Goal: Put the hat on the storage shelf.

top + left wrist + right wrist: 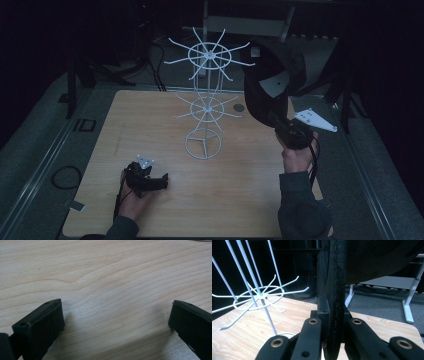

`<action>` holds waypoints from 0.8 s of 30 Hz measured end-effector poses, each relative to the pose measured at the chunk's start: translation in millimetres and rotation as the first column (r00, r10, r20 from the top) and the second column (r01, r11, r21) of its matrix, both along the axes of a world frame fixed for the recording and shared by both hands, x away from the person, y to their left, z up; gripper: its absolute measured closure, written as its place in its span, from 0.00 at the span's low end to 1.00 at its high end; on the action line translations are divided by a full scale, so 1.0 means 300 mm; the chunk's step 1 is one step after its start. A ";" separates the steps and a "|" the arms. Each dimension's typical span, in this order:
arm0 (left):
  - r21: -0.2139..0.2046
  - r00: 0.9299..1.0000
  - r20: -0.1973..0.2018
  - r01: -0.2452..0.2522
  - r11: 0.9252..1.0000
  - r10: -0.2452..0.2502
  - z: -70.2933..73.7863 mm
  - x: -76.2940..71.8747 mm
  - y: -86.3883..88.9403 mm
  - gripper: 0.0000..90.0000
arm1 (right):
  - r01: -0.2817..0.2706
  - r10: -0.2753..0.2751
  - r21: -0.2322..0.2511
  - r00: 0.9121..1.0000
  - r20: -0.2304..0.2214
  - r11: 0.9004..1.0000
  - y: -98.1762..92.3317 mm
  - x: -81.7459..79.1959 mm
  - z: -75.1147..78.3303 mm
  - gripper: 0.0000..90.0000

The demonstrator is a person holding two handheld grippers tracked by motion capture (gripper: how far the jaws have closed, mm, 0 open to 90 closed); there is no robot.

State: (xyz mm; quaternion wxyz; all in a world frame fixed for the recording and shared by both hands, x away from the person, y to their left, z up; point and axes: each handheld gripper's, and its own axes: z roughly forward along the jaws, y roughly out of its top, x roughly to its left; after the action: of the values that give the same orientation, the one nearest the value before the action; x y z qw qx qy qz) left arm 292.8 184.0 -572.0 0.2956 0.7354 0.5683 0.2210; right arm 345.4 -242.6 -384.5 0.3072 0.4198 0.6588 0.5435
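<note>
A white wire rack (206, 107) with two rings of hooks stands in the middle of the wooden table (150, 125). My right gripper (276, 121) is raised to the rack's right and shut on the rim of a black cap (265, 82), which hangs up beside the upper ring. In the right gripper view the cap's dark edge (335, 290) runs upright between the closed jaws of that gripper (334, 315), with the rack (259, 295) to the left. My left gripper (161, 182) rests low on the table at the front left, open. Its jaws stand wide apart over bare wood (100, 270), and the gripper (117, 315) holds nothing.
A small dark round spot (239, 107) lies on the table just right of the rack. A cable loop (67, 176) lies on the grey floor at the left. White-framed furniture (250, 22) and black stands are behind the table.
</note>
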 end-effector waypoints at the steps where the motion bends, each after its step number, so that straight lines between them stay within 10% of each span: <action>1: 0.000 1.000 0.000 0.000 1.000 0.000 0.000 0.000 0.000 0.00 | 0.001 -0.001 -0.001 1.000 0.002 1.000 0.002 0.000 0.002 0.96; 24: 0.000 1.000 0.000 0.000 1.000 0.000 0.000 0.000 0.000 0.00 | 0.007 0.004 -0.122 0.996 0.086 0.993 0.066 -0.041 0.018 0.96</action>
State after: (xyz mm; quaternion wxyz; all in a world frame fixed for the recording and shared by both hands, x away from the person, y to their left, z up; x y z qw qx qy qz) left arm 292.8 184.0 -572.0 0.2956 0.7355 0.5682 0.2210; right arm 332.9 -222.6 -379.2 0.3606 0.3770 0.6767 0.5195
